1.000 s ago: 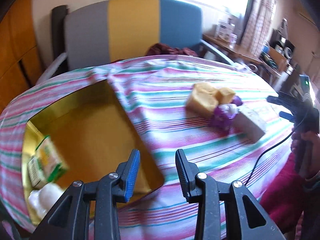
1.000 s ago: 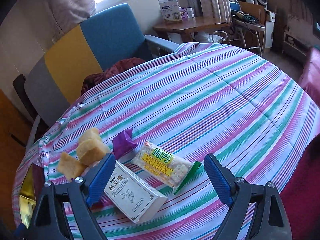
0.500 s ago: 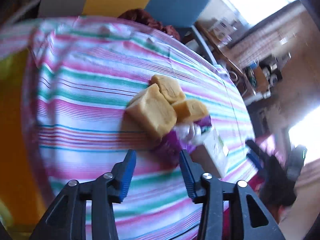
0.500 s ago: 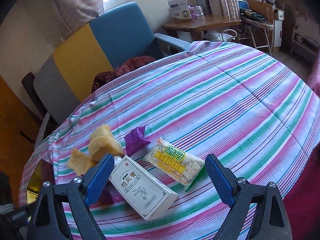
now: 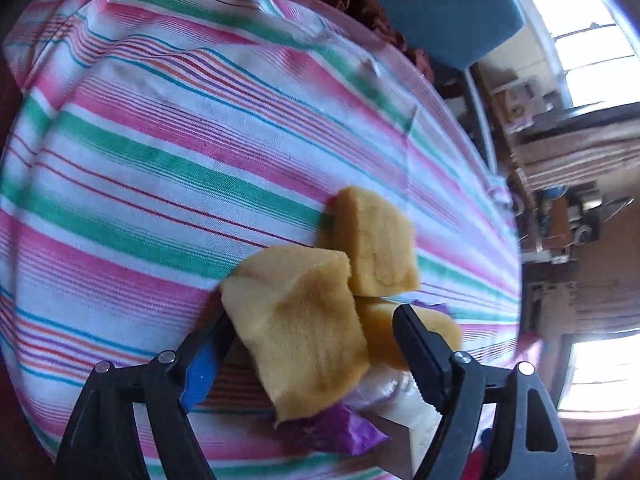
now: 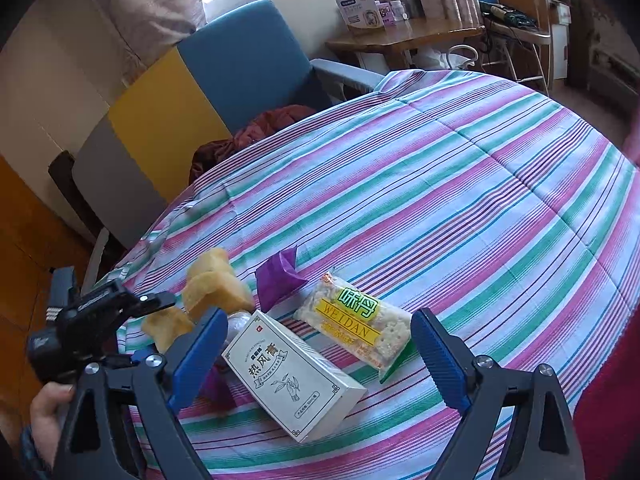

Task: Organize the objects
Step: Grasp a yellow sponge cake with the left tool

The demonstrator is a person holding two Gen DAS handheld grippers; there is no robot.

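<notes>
cracker packet: "WEIDAN", 味丹 | white box: 热风膏

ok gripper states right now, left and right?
Left gripper: jaws opening around the nearest yellow sponge block, not clamped on it.
Right gripper: open, empty, above the white box.

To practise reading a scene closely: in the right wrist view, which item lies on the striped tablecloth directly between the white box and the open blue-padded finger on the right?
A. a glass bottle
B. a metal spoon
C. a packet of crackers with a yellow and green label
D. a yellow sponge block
C: the cracker packet lies between the white box and that finger; the sponge blocks sit on the box's other side.
</notes>
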